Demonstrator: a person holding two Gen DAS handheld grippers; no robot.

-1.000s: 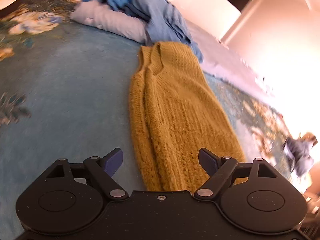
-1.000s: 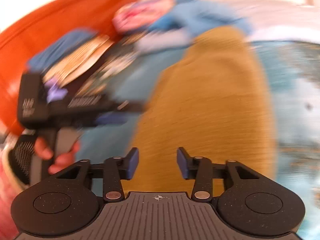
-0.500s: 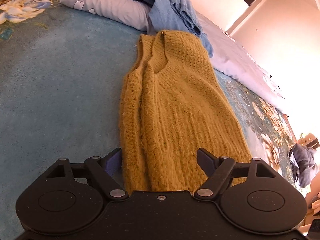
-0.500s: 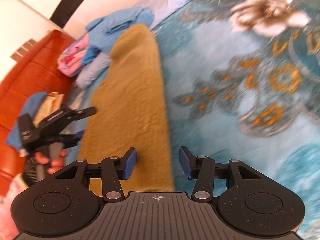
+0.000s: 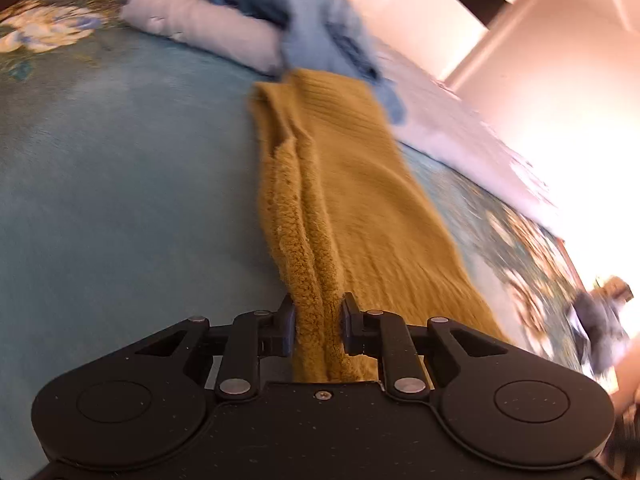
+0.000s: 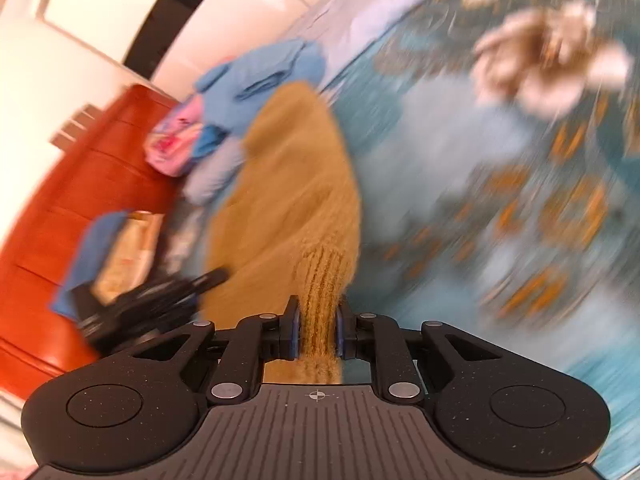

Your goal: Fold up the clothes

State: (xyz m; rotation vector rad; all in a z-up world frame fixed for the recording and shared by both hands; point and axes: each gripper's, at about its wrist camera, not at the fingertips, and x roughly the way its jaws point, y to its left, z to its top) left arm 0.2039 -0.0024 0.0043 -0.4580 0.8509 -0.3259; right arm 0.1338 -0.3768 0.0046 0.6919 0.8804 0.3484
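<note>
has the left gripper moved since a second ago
Yes. The left gripper has gone from open, short of the yellow sweater, to shut on its near left edge. The blue clothes pile stays put beyond.

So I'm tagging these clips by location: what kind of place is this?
Probably a home living room: a teal floral carpet serves as the work surface, an orange sofa stands beside it, and loose blue clothes lie piled beyond the mustard sweater.

A mustard-yellow ribbed knit garment [image 5: 360,208] lies on a teal plush floral-patterned blanket [image 5: 120,184] beside crumpled light-blue clothes [image 5: 320,36].
</note>
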